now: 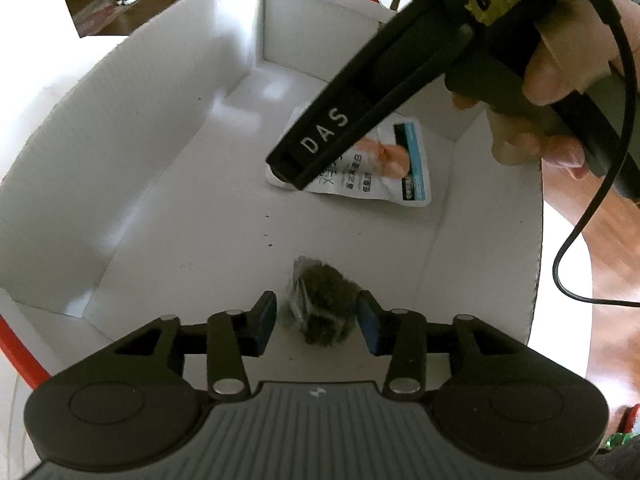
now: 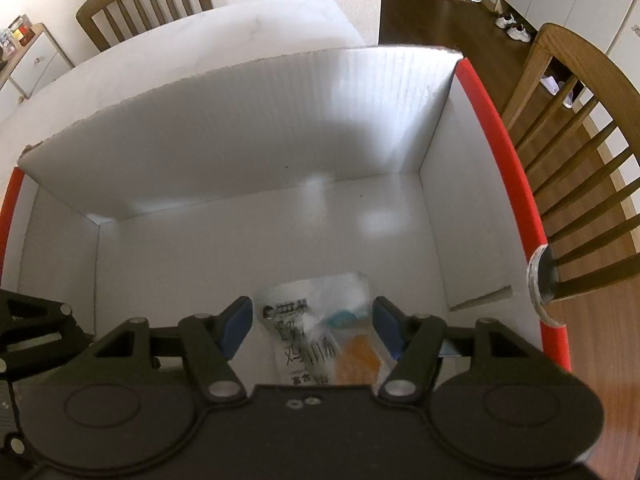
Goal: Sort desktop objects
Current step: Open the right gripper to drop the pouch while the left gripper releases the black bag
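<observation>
Both grippers are inside a white cardboard box with red edges (image 1: 120, 152). My left gripper (image 1: 317, 320) is open; a dark fuzzy bundle in clear wrap (image 1: 320, 304) lies on the box floor between its blue pads, with gaps on both sides. The right gripper's body (image 1: 400, 80) reaches in from the upper right, over a white snack packet (image 1: 400, 168). In the right wrist view my right gripper (image 2: 314, 330) is open, and the white packet (image 2: 316, 336) with black writing and an orange picture lies on the box floor (image 2: 240, 256) between its fingers.
The box (image 2: 248, 136) stands on a white table (image 2: 240, 36). Wooden chairs (image 2: 580, 152) stand at the table's right and far sides. A black cable (image 1: 592, 216) hangs from the right gripper. Part of the left gripper shows at the left edge (image 2: 32, 328).
</observation>
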The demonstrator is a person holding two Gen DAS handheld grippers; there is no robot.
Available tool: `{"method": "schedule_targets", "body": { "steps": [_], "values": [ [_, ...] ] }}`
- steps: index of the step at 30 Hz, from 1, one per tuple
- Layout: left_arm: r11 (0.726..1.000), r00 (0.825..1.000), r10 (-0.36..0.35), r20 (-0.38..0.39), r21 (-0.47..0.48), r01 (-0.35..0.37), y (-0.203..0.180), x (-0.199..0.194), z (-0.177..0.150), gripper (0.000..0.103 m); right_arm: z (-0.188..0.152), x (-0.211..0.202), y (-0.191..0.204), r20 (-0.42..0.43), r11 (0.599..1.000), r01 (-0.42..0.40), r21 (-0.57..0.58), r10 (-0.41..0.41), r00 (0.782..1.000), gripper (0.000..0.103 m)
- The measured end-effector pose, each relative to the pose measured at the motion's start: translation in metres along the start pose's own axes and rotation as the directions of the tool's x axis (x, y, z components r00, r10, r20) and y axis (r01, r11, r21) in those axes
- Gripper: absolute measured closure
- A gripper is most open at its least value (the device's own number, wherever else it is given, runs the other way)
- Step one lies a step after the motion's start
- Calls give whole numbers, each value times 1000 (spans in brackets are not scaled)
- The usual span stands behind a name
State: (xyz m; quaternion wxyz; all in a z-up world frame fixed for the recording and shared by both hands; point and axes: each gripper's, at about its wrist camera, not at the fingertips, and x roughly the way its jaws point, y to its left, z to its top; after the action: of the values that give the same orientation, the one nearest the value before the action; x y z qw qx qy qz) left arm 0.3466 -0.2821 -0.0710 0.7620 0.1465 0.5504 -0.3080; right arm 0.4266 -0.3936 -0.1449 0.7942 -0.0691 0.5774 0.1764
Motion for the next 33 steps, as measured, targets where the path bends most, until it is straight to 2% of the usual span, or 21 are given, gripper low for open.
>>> {"method": "schedule_targets", "body": {
  "steps": [5, 16, 17, 20, 22, 29, 33],
  "values": [
    [1000, 1000, 10, 27, -27, -10, 3, -8, -4, 47, -1, -2, -3, 14, 1000, -3, 9, 3, 1000, 27],
    [999, 994, -2, 112, -49, 7, 10, -26, -9, 47, 3, -15, -11, 56, 999, -40, 18, 39, 998, 18],
    [999, 993, -4, 119, -51, 10, 2, -19, 2, 46, 3, -17, -11, 60, 999, -42, 18, 41, 997, 17],
    [999, 990, -15, 142, -46, 22, -4, -25, 3, 42, 0, -23, -12, 66, 999, -48, 21, 47, 997, 16],
    [999, 988, -24, 153, -38, 30, -7, -29, 1, 42, 0, -16, -6, 76, 998, -52, 25, 50, 996, 16],
    [999, 978, -28, 205, -31, 35, -21, -42, -5, 41, -4, -29, -1, 101, 997, -68, 33, 64, 993, 16],
    [999, 971, -17, 237, -39, 27, -24, -51, -12, 29, -11, -43, 6, 128, 997, -71, 8, 69, 989, 9]
  ]
}}
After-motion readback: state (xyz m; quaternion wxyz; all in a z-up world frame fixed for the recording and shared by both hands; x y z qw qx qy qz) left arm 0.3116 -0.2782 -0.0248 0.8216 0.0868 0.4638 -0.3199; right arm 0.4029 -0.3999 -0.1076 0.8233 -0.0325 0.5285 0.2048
